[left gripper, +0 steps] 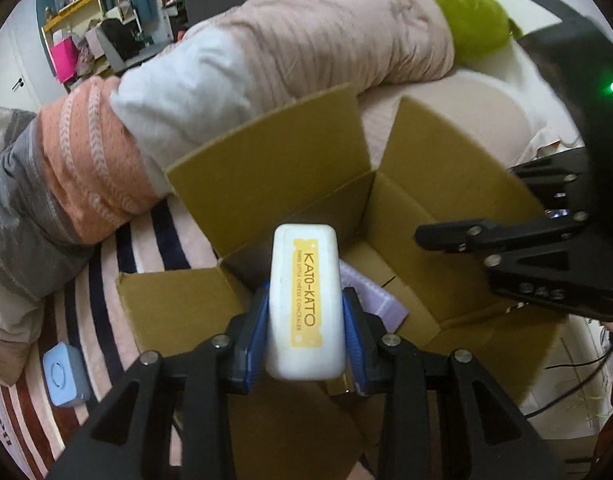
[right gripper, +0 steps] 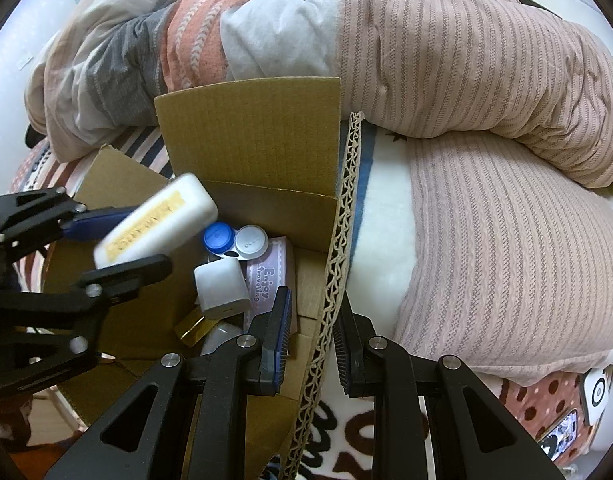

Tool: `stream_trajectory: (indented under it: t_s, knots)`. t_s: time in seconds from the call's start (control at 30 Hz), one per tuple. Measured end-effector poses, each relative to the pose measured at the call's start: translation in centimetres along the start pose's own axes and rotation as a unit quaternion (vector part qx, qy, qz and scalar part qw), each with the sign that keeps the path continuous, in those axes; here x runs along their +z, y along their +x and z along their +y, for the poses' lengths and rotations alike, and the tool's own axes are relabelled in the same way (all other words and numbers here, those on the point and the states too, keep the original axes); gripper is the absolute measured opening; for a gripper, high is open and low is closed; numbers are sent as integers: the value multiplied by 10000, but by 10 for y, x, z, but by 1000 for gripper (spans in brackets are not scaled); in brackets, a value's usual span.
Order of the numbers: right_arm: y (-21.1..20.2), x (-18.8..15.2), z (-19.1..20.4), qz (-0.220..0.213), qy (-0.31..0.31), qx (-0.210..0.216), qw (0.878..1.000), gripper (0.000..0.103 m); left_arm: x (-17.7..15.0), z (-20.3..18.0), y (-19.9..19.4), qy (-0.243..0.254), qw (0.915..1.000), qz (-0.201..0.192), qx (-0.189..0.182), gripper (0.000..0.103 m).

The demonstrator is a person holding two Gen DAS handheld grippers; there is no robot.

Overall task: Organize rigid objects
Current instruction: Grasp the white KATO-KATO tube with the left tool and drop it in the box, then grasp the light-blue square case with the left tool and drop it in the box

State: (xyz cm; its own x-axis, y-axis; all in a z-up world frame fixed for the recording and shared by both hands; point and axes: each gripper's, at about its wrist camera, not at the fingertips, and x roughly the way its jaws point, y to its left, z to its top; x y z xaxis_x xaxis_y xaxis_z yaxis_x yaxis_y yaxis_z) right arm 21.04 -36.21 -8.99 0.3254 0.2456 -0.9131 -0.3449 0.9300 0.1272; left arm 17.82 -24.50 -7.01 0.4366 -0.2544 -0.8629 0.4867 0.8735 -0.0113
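My left gripper [left gripper: 306, 296] is shut on a white oblong case [left gripper: 304, 300] with a yellow KATO-KATO label. It holds the case above the open cardboard box [left gripper: 266, 168]. From the right wrist view the case [right gripper: 158, 220] hangs tilted over the box's left side, in the left gripper [right gripper: 146, 240]. Inside the box lie a blue-and-grey contact lens case [right gripper: 234, 240], a white block [right gripper: 222, 288], a lilac "Enjoy traveling" packet [right gripper: 270, 268] and a small gold item [right gripper: 192, 330]. My right gripper [right gripper: 314, 304] is shut on the box's right flap [right gripper: 338, 240], seen edge-on.
The box stands on a bed with a striped blanket [left gripper: 106, 264]. Rolled quilts [right gripper: 466, 60] lie right behind it, and a green pillow [left gripper: 466, 16] beyond. A small light-blue device [left gripper: 64, 376] lies left of the box. A phone [right gripper: 558, 436] and black cables [left gripper: 574, 380] lie at the right.
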Motion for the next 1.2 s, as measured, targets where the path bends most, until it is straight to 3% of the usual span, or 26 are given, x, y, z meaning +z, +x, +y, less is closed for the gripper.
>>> stream_trajectory:
  t_s: [0.23, 0.37, 0.5, 0.67, 0.87, 1.0, 1.2]
  knots:
    - [0, 1, 1, 8, -10, -9, 10000, 17, -2, 4, -1, 9, 9999, -80, 78, 32]
    - [0, 1, 2, 10, -11, -34, 10000, 17, -5, 19, -25, -143, 9990, -434, 22, 33]
    - [1, 2, 4, 28, -17, -57, 10000, 17, -22, 66, -64, -501, 9941, -951, 175, 54]
    - [2, 2, 4, 44, -9, -74, 10000, 17, -62, 147, -81, -1144, 9834, -1166, 795, 62]
    - [2, 2, 5, 62, -13, -91, 9999, 17, -120, 244, -40, -1564, 9701, -796, 1677, 69]
    - [2, 2, 4, 73, -13, -94, 9999, 17, -153, 290, 0, -2194, 9602, -365, 1691, 69]
    - [3, 2, 4, 93, -10, -86, 9999, 17, -169, 308, 25, -2498, 9571, -378, 1421, 75]
